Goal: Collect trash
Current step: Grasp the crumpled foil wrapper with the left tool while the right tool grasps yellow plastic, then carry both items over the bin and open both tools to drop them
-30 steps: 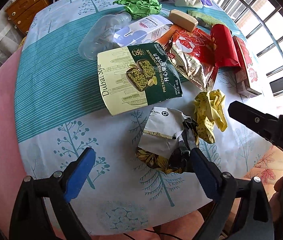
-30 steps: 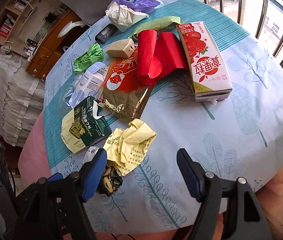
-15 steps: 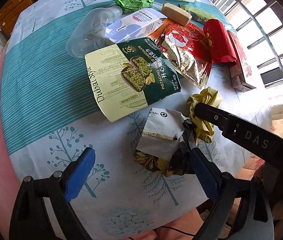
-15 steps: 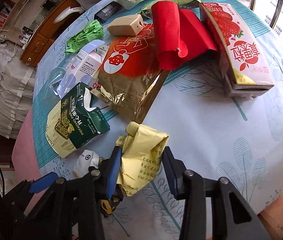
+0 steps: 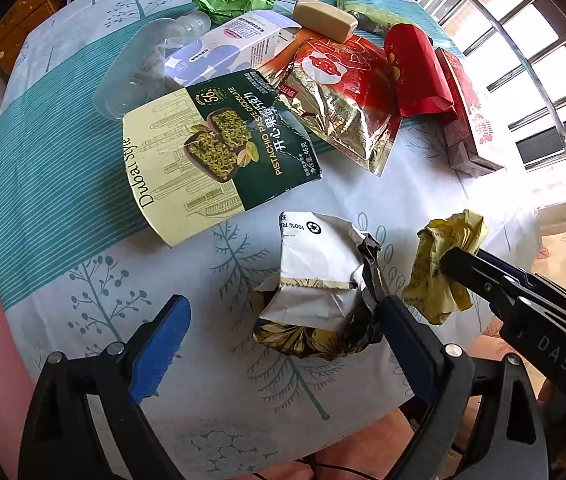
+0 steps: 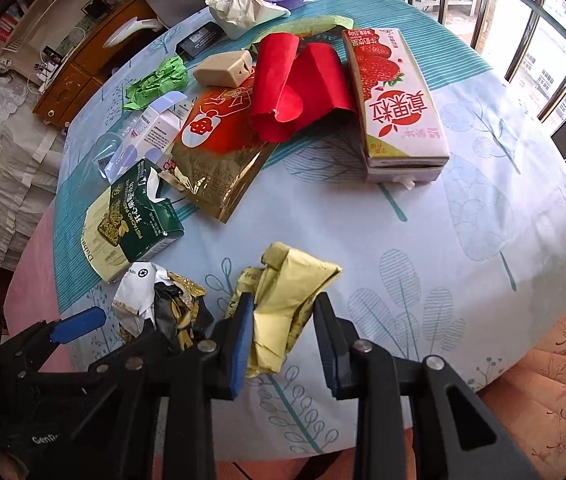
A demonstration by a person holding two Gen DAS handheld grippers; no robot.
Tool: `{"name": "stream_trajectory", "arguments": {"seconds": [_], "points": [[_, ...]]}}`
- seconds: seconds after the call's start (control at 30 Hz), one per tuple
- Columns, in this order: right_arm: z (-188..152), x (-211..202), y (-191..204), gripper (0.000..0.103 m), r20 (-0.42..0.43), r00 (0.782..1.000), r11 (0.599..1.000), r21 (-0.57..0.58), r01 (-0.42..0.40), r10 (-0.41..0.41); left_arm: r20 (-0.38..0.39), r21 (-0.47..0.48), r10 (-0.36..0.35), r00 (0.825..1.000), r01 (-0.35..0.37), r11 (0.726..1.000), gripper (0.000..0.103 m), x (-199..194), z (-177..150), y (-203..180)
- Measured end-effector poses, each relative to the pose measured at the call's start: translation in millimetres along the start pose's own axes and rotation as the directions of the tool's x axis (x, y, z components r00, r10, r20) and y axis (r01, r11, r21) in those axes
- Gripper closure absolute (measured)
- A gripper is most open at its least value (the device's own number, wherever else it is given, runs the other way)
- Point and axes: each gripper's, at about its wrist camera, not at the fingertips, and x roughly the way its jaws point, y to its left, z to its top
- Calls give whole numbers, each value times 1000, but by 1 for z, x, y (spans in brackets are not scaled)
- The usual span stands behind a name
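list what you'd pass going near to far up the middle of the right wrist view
yellow wrapper held in the right hand-held gripper → gold foil bag → red paper → tan block → crumpled white paper

Left gripper [image 5: 279,332] wide open around the crumpled foil wrapper [image 5: 319,284] near the table's [image 5: 95,264] front edge. Right gripper [image 5: 449,258] pinches the yellow wrapper [image 5: 443,268] just beside it. Pistachio box [image 5: 211,152] behind.
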Motion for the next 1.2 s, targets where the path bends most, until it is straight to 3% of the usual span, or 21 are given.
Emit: {"name": "stream_trajectory", "arguments": {"seconds": [0.1, 0.13, 0.27, 0.4, 0.57, 0.73, 0.93, 1.07, 1.2], "points": [[-6, -8, -10, 73, 3, 1000, 1000, -5, -3, 3, 29, 1, -43, 999, 43, 999, 32, -2, -4, -12], [-7, -11, -13, 73, 5, 1000, 1000, -9, -8, 8, 36, 5, -64, 997, 64, 998, 49, -4, -5, -17], [-14, -22, -24, 73, 14, 999, 998, -58, -33, 34, 118, 59, 72, 990, -80, 995, 53, -16, -14, -43], [-20, -31, -30, 73, -5, 997, 986, -147, -77, 77, 178, 7, 134, 975, -138, 990, 53, -35, -36, -59], [-34, -49, -41, 73, -21, 992, 946, -301, -122, 121, 246, -138, 180, 952, -149, 979, 53, -61, -79, -78], [-59, -73, -55, 73, -10, 987, 876, -459, -148, 161, 319, -258, 202, 926, -120, 959, 53, -70, -143, -106], [-104, -73, -72, 73, -73, 982, 801, -569, -186, 175, 311, -370, 240, 920, -115, 922, 53, -72, -212, -131], [-132, -64, -83, 73, -121, 978, 797, -566, -210, 172, 293, -391, 274, 916, -147, 909, 53, -73, -241, -138], [-155, -51, -94, 73, -149, 977, 812, -543, -212, 155, 255, -366, 273, 927, -169, 915, 53, -54, -264, -146]]}}
